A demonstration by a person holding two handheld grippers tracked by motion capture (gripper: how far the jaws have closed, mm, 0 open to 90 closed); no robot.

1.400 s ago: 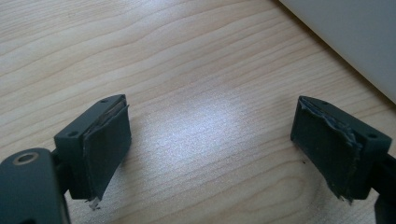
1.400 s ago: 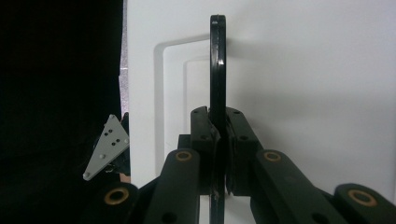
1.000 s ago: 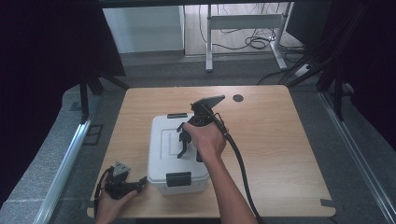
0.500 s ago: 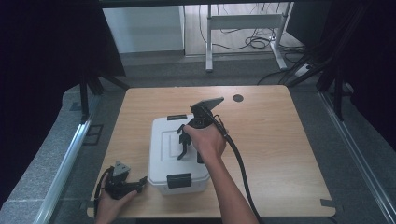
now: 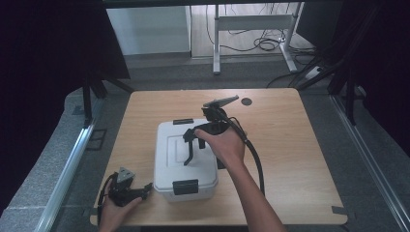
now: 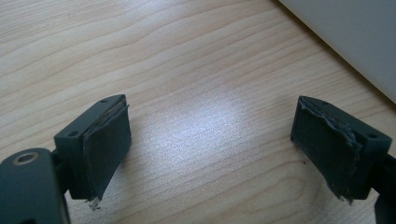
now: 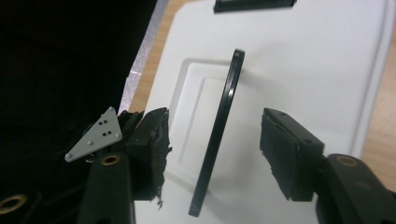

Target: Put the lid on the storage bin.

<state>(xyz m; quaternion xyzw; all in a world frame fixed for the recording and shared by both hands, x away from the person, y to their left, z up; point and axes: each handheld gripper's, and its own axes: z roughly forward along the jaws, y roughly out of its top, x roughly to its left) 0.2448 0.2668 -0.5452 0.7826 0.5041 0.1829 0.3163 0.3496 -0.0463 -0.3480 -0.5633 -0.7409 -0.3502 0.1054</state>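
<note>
Box (image 5: 185, 159) sits mid-table (image 5: 300, 145); right hand-held gripper (image 7: 215, 154) over lid, jaws just opened, spread either side of black handle (image 7: 219, 126), pads clear of it; left hand-held gripper (image 6: 210, 144) spread over bare table beside box.

text: none legible | labels: none | numbers: none | signs: none

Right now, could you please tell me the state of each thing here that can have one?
White box: lid on, near latch down.
Black handle: standing up off the lid, between the right gripper's jaws, untouched by either pad.
Right gripper: open, jaws just opened.
Left gripper: open, empty, over bare table.
</note>
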